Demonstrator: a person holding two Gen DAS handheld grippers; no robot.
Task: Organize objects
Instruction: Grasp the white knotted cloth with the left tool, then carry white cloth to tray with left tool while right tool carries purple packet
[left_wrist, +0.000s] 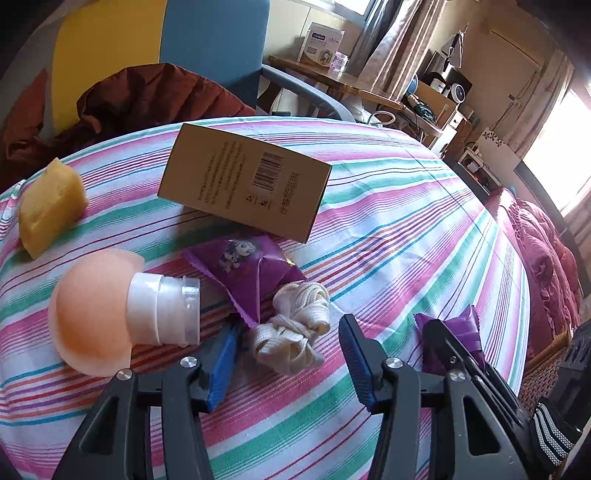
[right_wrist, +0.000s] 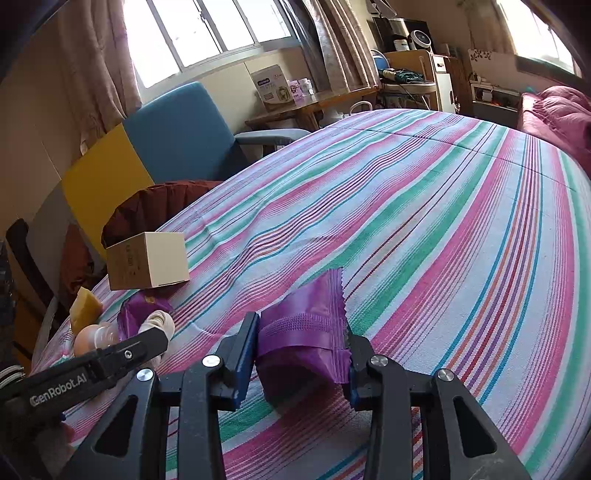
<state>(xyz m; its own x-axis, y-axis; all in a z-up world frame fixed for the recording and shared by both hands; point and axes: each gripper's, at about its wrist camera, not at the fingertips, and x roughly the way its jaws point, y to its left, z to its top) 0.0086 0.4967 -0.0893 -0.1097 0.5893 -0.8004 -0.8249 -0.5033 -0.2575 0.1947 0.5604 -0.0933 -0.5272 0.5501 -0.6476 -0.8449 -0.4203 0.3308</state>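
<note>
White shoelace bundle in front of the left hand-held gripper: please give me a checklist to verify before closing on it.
1. White shoelace bundle lies between the left hand-held gripper fingers: ok.
2. Pads not yet pressing on the bundle: ok.
3. Purple packet touches the bundle and may be caught: not ok.
4. Small white jar close to the left finger: not ok.
5. Right hand-held gripper holds its purple pouch firmly: ok.
6. Bundle tied tight enough to lift whole: cannot tell.
</note>
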